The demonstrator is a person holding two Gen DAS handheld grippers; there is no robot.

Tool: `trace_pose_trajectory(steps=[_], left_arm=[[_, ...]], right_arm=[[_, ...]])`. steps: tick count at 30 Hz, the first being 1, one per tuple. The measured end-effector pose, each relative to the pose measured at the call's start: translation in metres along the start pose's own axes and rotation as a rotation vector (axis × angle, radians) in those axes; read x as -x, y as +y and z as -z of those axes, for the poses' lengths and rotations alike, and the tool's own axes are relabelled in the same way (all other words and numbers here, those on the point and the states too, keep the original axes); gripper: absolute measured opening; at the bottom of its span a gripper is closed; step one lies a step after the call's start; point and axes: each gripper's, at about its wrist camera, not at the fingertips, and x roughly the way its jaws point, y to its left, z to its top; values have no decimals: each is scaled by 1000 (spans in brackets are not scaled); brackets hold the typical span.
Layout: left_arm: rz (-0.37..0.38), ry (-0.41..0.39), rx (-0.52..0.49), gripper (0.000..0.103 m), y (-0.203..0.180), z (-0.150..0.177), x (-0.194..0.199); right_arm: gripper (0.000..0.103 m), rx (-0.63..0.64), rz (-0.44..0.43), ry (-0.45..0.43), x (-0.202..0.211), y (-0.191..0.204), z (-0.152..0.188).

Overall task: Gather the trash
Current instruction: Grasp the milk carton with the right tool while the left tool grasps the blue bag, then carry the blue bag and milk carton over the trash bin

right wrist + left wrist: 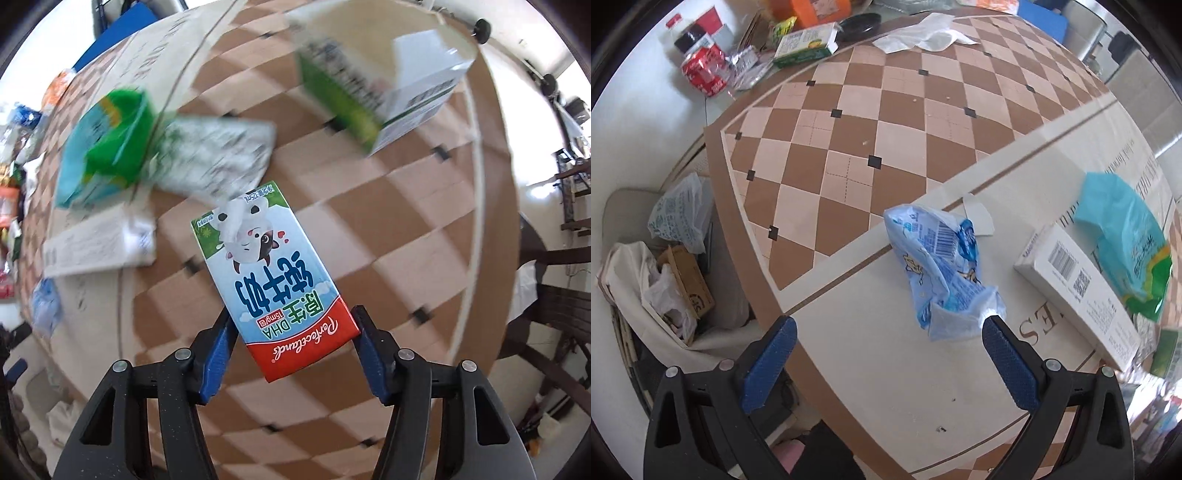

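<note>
In the left wrist view my left gripper (888, 326) is open, its blue fingers wide apart over the table's near edge. A crumpled light-blue wrapper (943, 271) lies on the table just ahead, touching the right fingertip (995, 325). A white box (1075, 286) and a teal-green bag (1126, 243) lie to its right. In the right wrist view my right gripper (291, 328) is shut on a small milk carton (273, 273) with a cow picture, held above the checkered table. The view is motion-blurred.
A trash bin with bags and cardboard (665, 291) stands on the floor left of the table. A crushed red can (705, 68), green carton (805, 44) and white tissue (923, 35) lie at the far side. A green-white carton (380, 96) and silver wrapper (218, 162) lie ahead.
</note>
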Motion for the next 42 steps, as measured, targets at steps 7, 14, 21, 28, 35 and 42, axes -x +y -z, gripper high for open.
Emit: trace_pose_trajectory(steps=[7, 14, 21, 28, 35, 42], left_arm=[[122, 77, 82, 98, -7, -24, -36], [122, 76, -63, 9, -27, -13, -40], [96, -32, -259, 6, -20, 41, -2], [84, -162, -441, 6, 32, 115, 41], [130, -149, -520, 6, 102, 177, 34], [139, -23, -572, 6, 131, 236, -19]], right_arm=[[61, -1, 10, 33, -21, 25, -2], [60, 28, 58, 4, -23, 41, -1], [59, 31, 32, -50, 4, 66, 54], [58, 5, 6, -122, 33, 83, 141], [58, -11, -52, -132, 34, 104, 266], [58, 13, -55, -18, -14, 127, 378]])
